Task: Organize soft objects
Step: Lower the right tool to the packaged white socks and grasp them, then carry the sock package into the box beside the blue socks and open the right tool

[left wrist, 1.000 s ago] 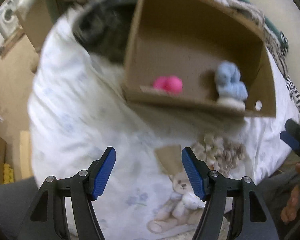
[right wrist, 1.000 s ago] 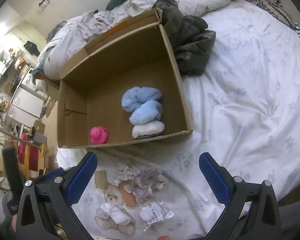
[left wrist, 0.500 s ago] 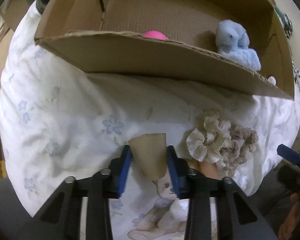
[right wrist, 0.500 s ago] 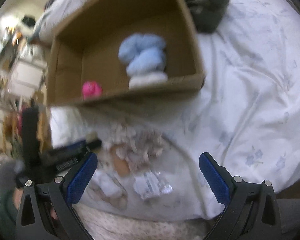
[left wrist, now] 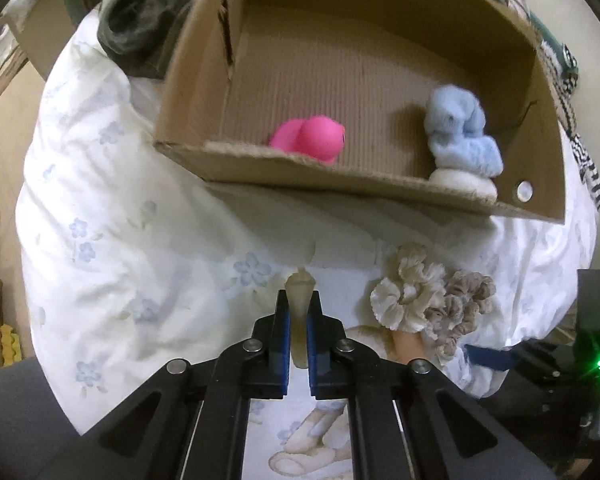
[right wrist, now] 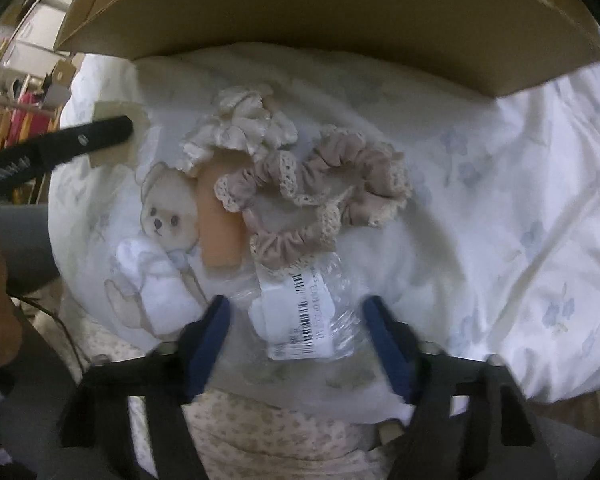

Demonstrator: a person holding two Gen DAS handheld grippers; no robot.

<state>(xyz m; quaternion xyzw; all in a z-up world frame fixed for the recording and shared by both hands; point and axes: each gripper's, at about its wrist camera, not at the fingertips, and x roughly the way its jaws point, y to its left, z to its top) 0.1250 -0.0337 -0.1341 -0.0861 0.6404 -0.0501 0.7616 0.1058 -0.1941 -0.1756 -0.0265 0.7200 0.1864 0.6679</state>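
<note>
My left gripper (left wrist: pixel 298 312) pinches the tan cloth piece (left wrist: pixel 299 292) just short of the cardboard box (left wrist: pixel 380 196); my right gripper (right wrist: pixel 296 344) hangs open around the plastic packet (right wrist: pixel 304 316); next, I judge, lift the cloth over the box's near wall.

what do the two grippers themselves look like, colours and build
Both share one design. The left gripper has black angular linkage arms with triangular cut-outs, silver round pivot bolts and flat blue pads on its fingers. The right gripper has the same black frame and blue ribbed pads, blurred here. White lettering, unreadable, marks the left gripper's black side in the right wrist view. No sleeves show.
</note>
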